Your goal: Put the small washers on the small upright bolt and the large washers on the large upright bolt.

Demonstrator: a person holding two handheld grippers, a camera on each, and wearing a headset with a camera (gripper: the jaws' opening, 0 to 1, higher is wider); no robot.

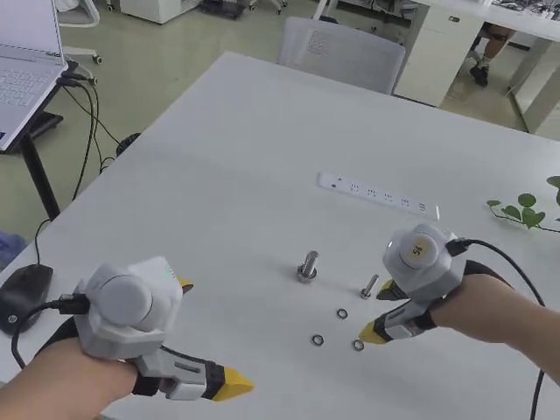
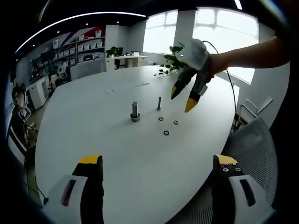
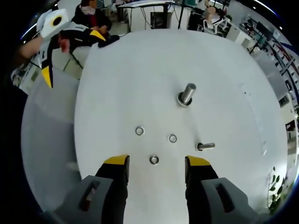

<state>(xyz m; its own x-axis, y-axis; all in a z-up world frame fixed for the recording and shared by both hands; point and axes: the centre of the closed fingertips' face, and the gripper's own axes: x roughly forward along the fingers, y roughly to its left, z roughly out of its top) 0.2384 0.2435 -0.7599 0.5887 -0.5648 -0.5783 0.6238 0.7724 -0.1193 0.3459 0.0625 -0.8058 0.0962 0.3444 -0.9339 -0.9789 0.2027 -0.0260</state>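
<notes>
While left claw (image 2: 159, 161) and right claw (image 3: 157, 160) gape (both empty), three loose washers (image 1: 342, 313) (image 1: 318, 339) (image 1: 359, 345), two upright bolts (image 1: 307, 265) (image 1: 370, 285)

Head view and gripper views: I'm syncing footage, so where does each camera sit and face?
Head view: headset, facing down at the table; left gripper, right gripper, forearms show.
Left gripper view: rides that gripper, facing the right gripper; own jaws below.
Right gripper view: looks down on the washers; own jaws below.
All share the large bolt.
</notes>
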